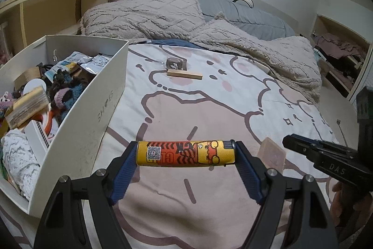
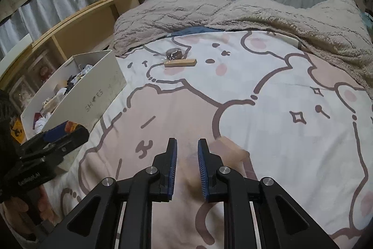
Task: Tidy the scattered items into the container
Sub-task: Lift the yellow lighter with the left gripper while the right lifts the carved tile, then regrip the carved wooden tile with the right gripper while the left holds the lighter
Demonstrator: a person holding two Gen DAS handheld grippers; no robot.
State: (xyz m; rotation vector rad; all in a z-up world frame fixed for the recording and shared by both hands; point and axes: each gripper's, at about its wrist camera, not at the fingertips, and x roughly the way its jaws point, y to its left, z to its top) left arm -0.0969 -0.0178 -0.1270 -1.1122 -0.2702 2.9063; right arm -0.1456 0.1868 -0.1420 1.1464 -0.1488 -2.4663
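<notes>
The box (image 1: 93, 95) sits on the bed (image 1: 209, 95) at my left, already crowded. My left tool (image 1: 186, 153) grips the lighter (image 1: 186, 153) endwise, clear of the bed; I should swing it left over the rim and release low, keeping it level. My right tool (image 2: 187, 155) has its blue pads nearly together on a blurred pinkish block (image 2: 229, 151); whether it's held firmly I can't tell. Both tools tilt downward. A wooden stick (image 1: 185, 74) and tape roll (image 1: 176, 63) lie farther up the bed.

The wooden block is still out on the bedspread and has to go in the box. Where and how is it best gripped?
Grip the wooden block across its narrow width at mid-length, coming from above. It lies flat and long on the bedspread, with the wrapped brown roll right behind, so keep the far finger clear of that.
</notes>
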